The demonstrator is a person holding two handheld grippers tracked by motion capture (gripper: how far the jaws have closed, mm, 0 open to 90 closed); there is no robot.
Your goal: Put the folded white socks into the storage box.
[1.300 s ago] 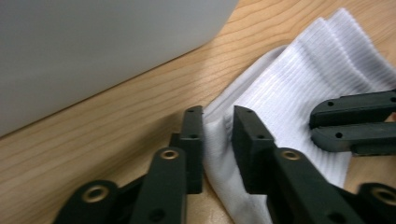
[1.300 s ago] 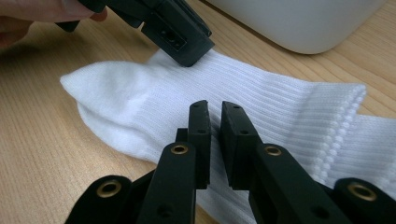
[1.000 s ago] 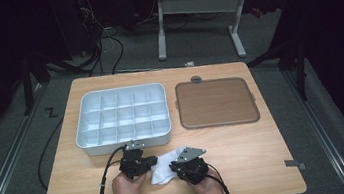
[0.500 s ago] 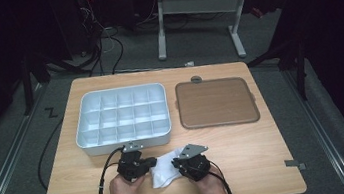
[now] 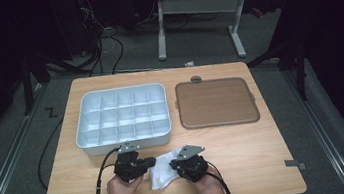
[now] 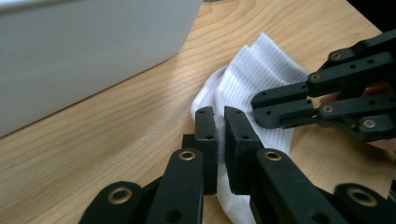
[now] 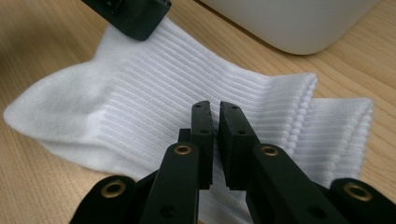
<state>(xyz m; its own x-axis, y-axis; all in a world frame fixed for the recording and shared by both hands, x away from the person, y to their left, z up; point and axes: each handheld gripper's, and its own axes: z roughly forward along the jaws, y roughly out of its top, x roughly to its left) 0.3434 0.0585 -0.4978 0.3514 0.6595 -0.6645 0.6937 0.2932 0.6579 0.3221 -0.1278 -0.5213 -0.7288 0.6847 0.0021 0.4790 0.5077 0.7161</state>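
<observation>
A pair of white ribbed socks (image 5: 162,173) lies flat on the wooden table (image 5: 250,167) near the front edge, between my two grippers. My left gripper (image 5: 151,161) comes at it from the left. In the left gripper view its jaws (image 6: 219,123) stand nearly together with a fold of sock fabric (image 6: 252,74) pinched between them. My right gripper (image 5: 173,165) reaches in from the right, and its jaws (image 7: 215,119) are pressed together on the ribbed cuff (image 7: 154,79). Each gripper's tip also appears in the other's view, resting on the sock.
A white compartment tray (image 5: 84,135) with several empty cells stands just behind the socks, its wall close in both gripper views (image 6: 70,60) (image 7: 289,18). A brown flat tray (image 5: 216,102) lies at the back right. Cables trail off the table's front edge.
</observation>
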